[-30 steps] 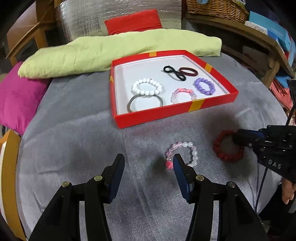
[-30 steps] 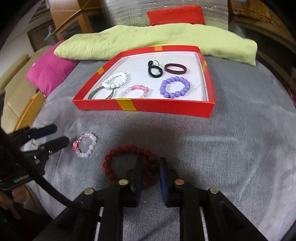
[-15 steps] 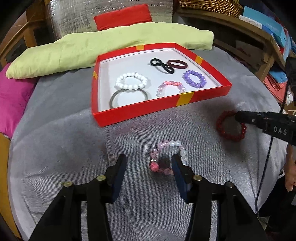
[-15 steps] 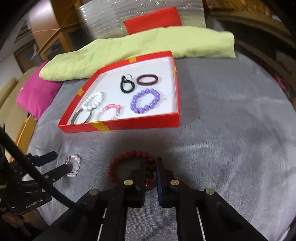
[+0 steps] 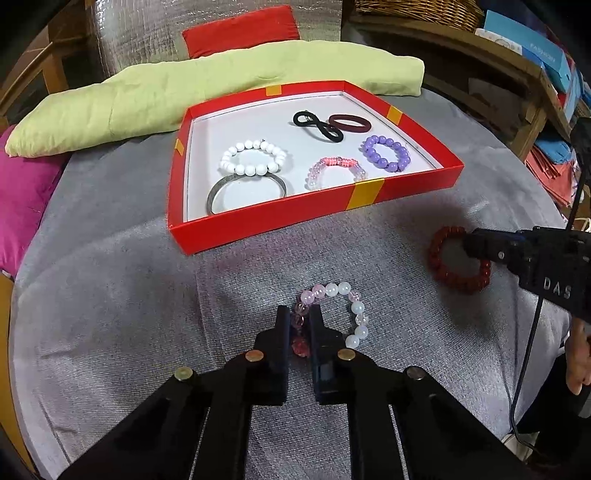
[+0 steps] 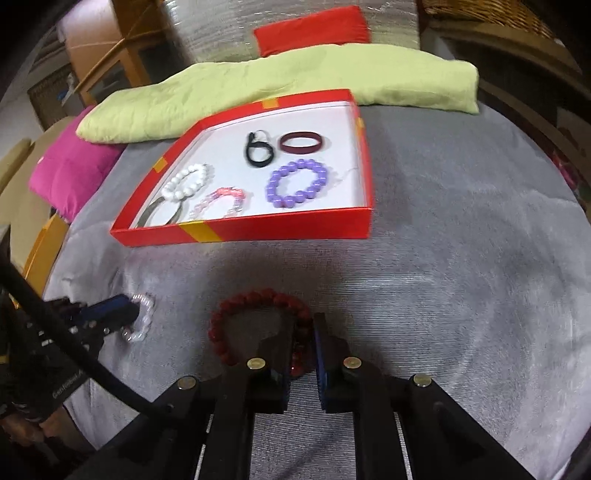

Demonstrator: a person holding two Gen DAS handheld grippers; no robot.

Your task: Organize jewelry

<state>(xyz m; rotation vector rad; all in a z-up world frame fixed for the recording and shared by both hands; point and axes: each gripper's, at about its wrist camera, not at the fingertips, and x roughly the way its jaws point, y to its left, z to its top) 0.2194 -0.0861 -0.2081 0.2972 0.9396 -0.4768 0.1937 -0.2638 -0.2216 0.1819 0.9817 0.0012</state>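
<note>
My left gripper is shut on the near side of a pink and white bead bracelet lying on the grey cloth. My right gripper is shut on a dark red bead bracelet, also on the cloth; it shows in the left wrist view. The left gripper shows in the right wrist view. A red box with a white floor holds several bracelets and hair ties: white beads, purple beads, pink beads, a metal bangle.
A yellow-green cushion lies behind the box, a magenta cushion at the left and a red one at the back. Wooden shelves with boxes stand at the right. The grey cloth covers a round table.
My left gripper has closed on the pink and white bracelet. My right gripper has stayed shut on the red bracelet and shifted a little.
</note>
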